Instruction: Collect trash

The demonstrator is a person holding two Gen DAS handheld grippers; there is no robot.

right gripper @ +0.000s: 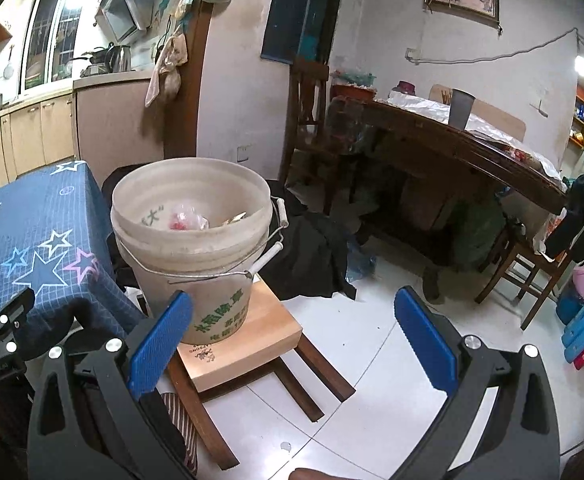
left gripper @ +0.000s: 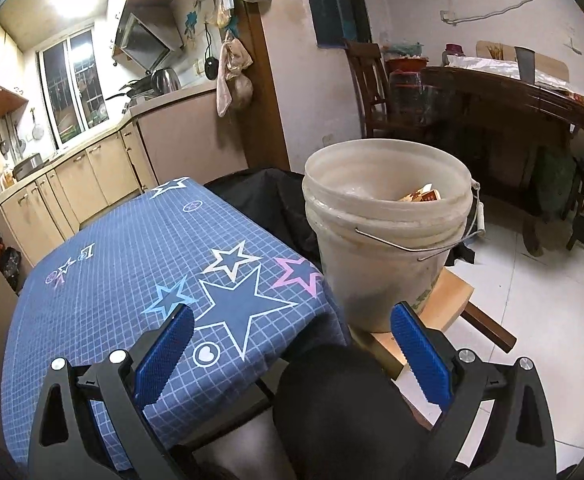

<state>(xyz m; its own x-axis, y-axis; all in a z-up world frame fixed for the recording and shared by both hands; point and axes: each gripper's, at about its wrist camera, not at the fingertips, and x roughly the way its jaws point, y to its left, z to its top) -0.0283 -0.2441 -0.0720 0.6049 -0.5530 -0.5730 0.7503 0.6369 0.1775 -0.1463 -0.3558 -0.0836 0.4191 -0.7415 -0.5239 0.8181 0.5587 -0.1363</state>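
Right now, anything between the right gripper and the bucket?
No. In the right wrist view the right gripper is open and empty; the bucket stands just ahead-left on a wooden stool, behind the left finger, nothing between.

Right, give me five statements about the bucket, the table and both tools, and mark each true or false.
1. The bucket stands on a wooden stool. True.
2. The bucket is empty. False: it holds scraps of packaging.
3. The left tool is shut on a wrapper. False: its jaws stand wide apart with nothing between them.
4. The right tool is open and holds nothing. True.
5. The table beside the bucket wears a plain red cloth. False: it is a blue checked cloth printed with stars.
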